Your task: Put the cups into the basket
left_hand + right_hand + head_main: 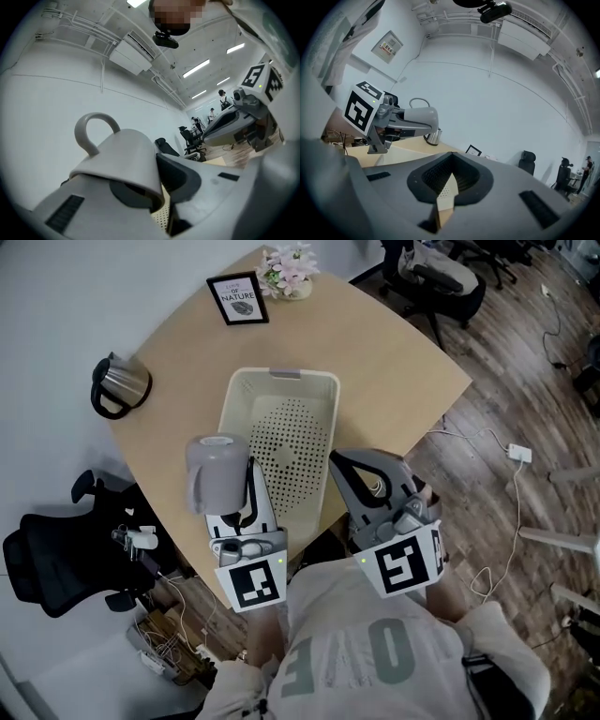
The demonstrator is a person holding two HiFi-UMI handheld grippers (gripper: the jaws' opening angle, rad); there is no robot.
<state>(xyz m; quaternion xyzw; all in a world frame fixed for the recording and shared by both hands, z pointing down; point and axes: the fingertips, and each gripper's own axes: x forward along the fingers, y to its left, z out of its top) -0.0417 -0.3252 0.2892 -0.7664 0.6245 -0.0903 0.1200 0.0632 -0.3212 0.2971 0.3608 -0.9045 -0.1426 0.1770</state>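
A grey cup (214, 470) with a loop handle is clamped at its rim by my left gripper (240, 487), which holds it above the near left rim of the cream perforated basket (309, 385). In the left gripper view the cup (123, 159) lies tilted between the jaws, with its handle (96, 126) pointing up. My right gripper (345, 461) hovers over the basket's near right corner, shut with nothing in it. Through the slit of its closed jaws in the right gripper view (449, 182) I see a strip of the basket floor. The same view shows the left gripper with the cup (419, 116).
On the tan table (375, 362) stand a steel kettle (120, 385) at the left edge, a framed picture (238, 299) and a small flower pot (289, 270) at the far end. A black office chair (52, 554) is at the left, another chair (439, 279) at the far right. Cables lie on the wooden floor (514, 454).
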